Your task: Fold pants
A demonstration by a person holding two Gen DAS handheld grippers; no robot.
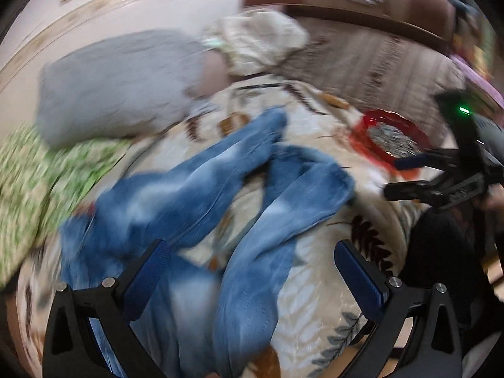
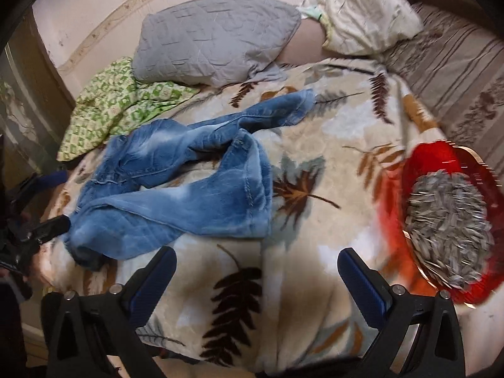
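Observation:
Blue faded jeans [image 2: 176, 186] lie crumpled on a leaf-patterned blanket [image 2: 315, 252], legs bent and crossing. In the left wrist view the jeans [image 1: 195, 195] spread right in front of and under my left gripper [image 1: 252, 258], which is open and empty just above the waist end. My right gripper [image 2: 255, 267] is open and empty over bare blanket, right of the jeans. The right gripper also shows at the right of the left wrist view [image 1: 409, 173], and the left gripper at the left edge of the right wrist view [image 2: 53, 201]. The left wrist view is motion-blurred.
A red basket of sunflower seeds [image 2: 450, 217] sits on the blanket's right side. A grey pillow [image 2: 214, 37], a cream pillow [image 2: 368, 19] and a green patterned cloth [image 2: 119, 104] lie at the back. A striped mattress [image 2: 456, 72] is at right.

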